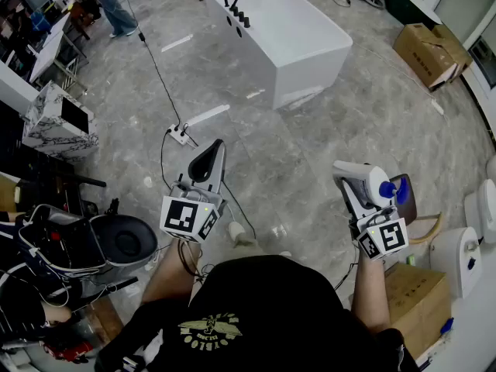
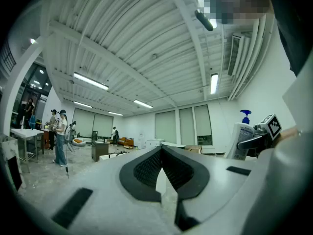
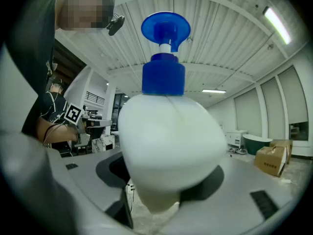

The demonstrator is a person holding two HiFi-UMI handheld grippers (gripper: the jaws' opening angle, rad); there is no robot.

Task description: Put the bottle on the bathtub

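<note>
The right gripper (image 1: pixel 358 186) carries the white pump bottle (image 1: pixel 378 183). Its fingers are clamped on the bottle's body and leave the blue pump head (image 3: pixel 165 28) clear, presumably so the bottle can be set down without regripping. The left gripper (image 1: pixel 208 160) is idle, with its fingers together on nothing. The bathtub (image 1: pixel 314 80) stands well apart, ahead. Count: one bottle, one bathtub, two grippers.

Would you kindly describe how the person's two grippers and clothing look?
The left gripper and right gripper are light grey with black padded fingers. Each carries a white cube bearing black square markers. The person wears a black T-shirt with a yellowish print.
</note>
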